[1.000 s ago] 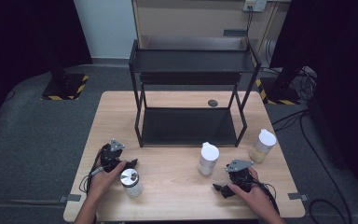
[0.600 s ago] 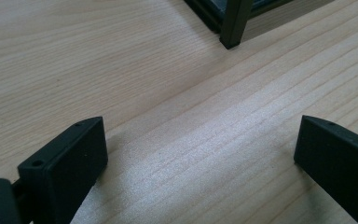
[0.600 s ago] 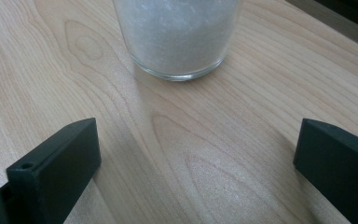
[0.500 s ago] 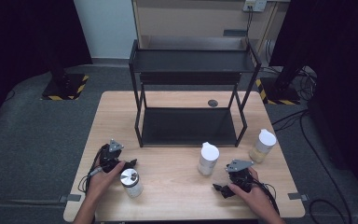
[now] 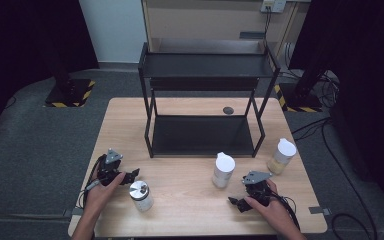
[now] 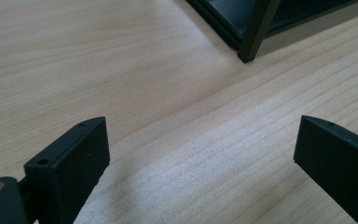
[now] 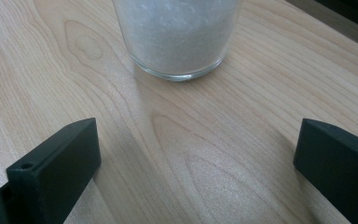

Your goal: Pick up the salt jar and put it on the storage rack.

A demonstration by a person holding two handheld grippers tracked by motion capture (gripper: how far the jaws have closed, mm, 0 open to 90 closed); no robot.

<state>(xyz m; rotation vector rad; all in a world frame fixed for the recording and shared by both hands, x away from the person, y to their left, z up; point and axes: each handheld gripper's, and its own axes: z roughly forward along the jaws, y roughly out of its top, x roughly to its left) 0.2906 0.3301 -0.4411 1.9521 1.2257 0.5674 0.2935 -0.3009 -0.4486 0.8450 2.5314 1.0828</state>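
Standing just ahead of right gripper (image 7: pixel 196 154), white jar (image 7: pixel 179 35), jaws spread

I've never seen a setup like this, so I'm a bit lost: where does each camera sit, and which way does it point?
High view: above the person's side, looking forward and down on the table; forearms, hands, left tool, right tool show.
Left gripper view: rides the left tool, facing the shelf rack; its open jaws show.
Right gripper view: rides the right tool, facing the white-filled jar; open jaws show.
Shared: that jar also shows from above.

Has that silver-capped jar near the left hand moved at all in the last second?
No. The jar stands at the same spot relative to the rack.
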